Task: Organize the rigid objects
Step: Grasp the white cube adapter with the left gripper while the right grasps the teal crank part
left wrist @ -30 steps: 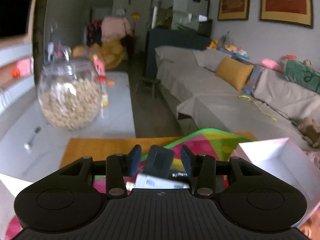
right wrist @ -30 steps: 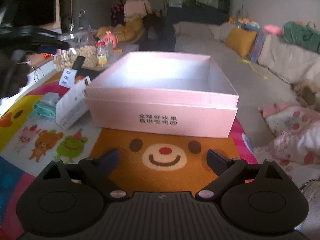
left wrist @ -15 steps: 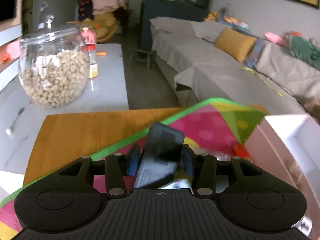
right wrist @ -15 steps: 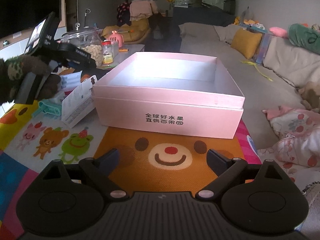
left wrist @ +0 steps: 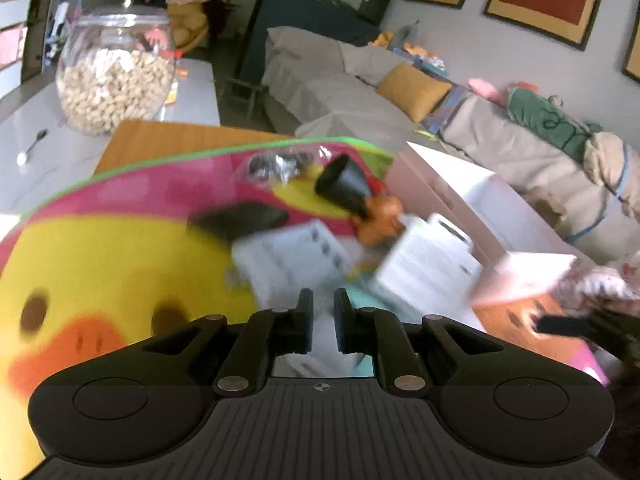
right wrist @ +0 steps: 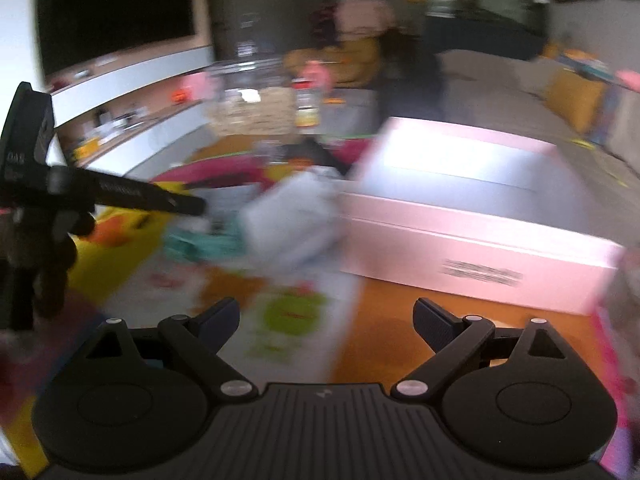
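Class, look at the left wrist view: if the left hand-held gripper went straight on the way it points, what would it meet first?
Probably the white carton lying on the play mat, just ahead of the nearly closed left hand-held gripper. Motion blur leaves depth uncertain.

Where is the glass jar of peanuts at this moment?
In the left wrist view, the glass jar stands at upper left on the grey table, behind the colourful mat.
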`<state>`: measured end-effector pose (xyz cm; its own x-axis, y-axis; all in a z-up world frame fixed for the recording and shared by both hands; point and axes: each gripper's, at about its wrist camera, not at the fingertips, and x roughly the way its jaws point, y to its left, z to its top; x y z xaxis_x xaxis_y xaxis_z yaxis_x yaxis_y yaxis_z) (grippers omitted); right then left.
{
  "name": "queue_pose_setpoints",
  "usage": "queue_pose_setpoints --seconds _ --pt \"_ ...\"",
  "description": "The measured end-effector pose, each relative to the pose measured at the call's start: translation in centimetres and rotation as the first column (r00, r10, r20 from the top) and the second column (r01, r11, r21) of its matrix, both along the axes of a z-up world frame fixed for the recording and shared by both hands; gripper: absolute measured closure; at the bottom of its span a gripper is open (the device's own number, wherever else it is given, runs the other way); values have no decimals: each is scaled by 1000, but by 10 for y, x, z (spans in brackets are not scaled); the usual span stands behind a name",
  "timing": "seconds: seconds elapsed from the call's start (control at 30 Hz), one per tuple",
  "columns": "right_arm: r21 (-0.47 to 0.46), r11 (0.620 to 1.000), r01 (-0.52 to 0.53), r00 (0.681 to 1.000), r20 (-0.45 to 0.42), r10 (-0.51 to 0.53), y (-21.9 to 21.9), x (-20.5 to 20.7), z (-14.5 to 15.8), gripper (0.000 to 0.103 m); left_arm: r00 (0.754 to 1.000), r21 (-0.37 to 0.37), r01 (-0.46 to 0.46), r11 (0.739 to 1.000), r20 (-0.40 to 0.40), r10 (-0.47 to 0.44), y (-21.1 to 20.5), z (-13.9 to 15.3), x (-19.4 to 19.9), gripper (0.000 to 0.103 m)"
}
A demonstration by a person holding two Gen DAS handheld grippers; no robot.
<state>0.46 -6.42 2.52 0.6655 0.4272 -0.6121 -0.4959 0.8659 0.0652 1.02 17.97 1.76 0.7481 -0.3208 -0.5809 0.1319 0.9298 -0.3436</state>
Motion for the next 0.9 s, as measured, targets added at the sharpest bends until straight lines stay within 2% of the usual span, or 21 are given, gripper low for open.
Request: queue_pose_setpoints --seconds 0.13,0.23,0.3,0.37,0.4,0.43,0.47,0.5,0.67,0.77,0.9 --pt "16 990 -139 990 -36 139 43 2 4 10 1000 -29 -18 999 6 18 10 -1 -33 89" --pt "-26 980 -197 980 -27 197 76 9 2 12 998 -29 -56 998 16 56 21 0 -48 87" --pt "-52 978 -201 979 -43 199 93 20 -3 23 996 -51 -87 995 29 88 31 1 -54 87" --pt "-60 977 -203 976 -88 197 105 30 -8 50 994 -75 -99 992 37 102 39 2 -58 87" --pt "-59 978 -201 975 -112 193 107 32 -9 54 994 -84 -97 992 46 101 40 3 -60 87" --pt "-61 979 -193 977 -103 186 107 31 -7 71 994 -87 -91 992 58 96 40 4 -62 87" --pt "-65 977 -204 975 -109 196 105 29 -6 79 994 -84 -82 993 68 88 39 5 -65 87" --pt "-66 974 -215 971 -119 206 101 26 -5 79 994 -74 -71 995 78 77 36 7 -65 87" --pt "-70 981 -181 979 -107 173 52 4 -10 80 994 38 -4 999 112 0 2 11 -59 86" --pt "-110 988 -111 992 -69 104 24 -10 -8 81 992 133 6 991 125 -22 -23 14 -52 86" --pt "-136 991 7 1000 -23 -10 -18 -16 -9 80 990 324 -6 946 133 -40 -60 11 -43 85"
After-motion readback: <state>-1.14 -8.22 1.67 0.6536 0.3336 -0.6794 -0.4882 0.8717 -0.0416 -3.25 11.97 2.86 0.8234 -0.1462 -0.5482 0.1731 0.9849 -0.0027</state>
